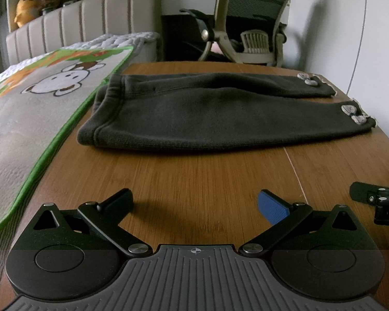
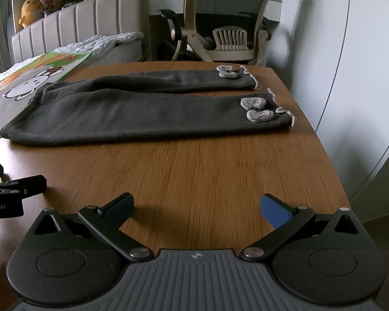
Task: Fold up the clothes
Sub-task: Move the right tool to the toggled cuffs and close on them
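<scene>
Two claws were held low over the wooden bench (image 1: 194,176) — the left claw (image 1: 194,204) and the right claw (image 2: 197,207), each spread wide apart and gripping nothing. Dark grey trousers (image 2: 132,114) were laid flat across the far side, well apart from both — waistband beside a cartoon-printed mat (image 1: 33,103), bow-trimmed cuffs (image 2: 256,110) toward the right.

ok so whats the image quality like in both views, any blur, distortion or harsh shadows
Left wrist view: strong fisheye bend bows the table edges, the dark trousers are sharp, the far shelf is soft, and a shadow lies between the open left gripper fingers. Right wrist view: same bowing, dark corners, dim even light, soft shadows on the wall, and a shadow under the open right gripper.
</scene>
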